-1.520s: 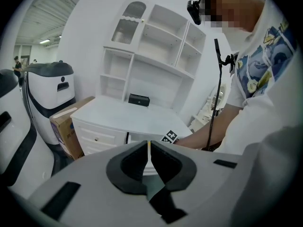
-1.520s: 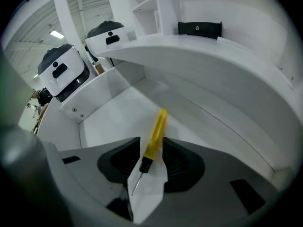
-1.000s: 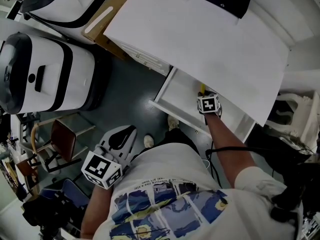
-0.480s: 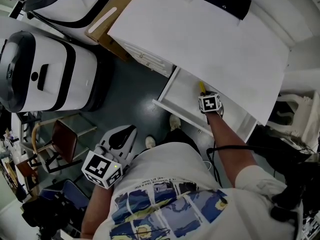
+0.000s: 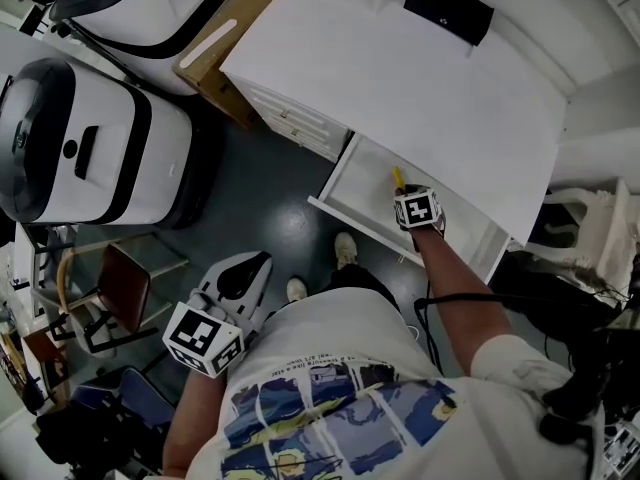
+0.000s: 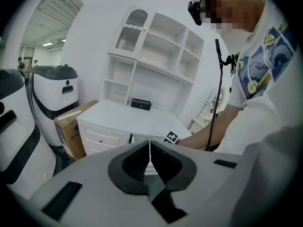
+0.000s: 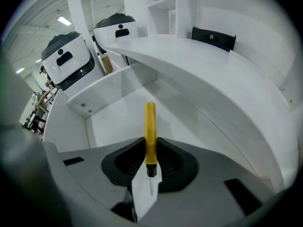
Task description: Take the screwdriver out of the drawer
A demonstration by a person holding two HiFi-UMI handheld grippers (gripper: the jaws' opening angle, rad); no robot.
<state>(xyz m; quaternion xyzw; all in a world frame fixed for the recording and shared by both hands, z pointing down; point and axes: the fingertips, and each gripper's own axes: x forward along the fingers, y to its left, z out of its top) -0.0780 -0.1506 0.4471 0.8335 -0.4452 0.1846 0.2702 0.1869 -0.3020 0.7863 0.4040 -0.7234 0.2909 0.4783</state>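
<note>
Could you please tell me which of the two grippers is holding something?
The right gripper: its jaws clamp the yellow-handled screwdriver. The left gripper has its jaws together, empty.

Glossy yellow plastic on the screwdriver point(image 7: 150, 126) handle, thin bare metal on its shaft. Matt black, ribbed pads point(image 7: 125, 164) on the right gripper point(image 7: 151, 143). Smooth white painted panels in the drawer point(image 7: 120, 119). Plain brown cardboard on the box point(image 5: 222, 30), upper left of the head view. Slight sheen on the dark floor point(image 5: 265, 183).
</note>
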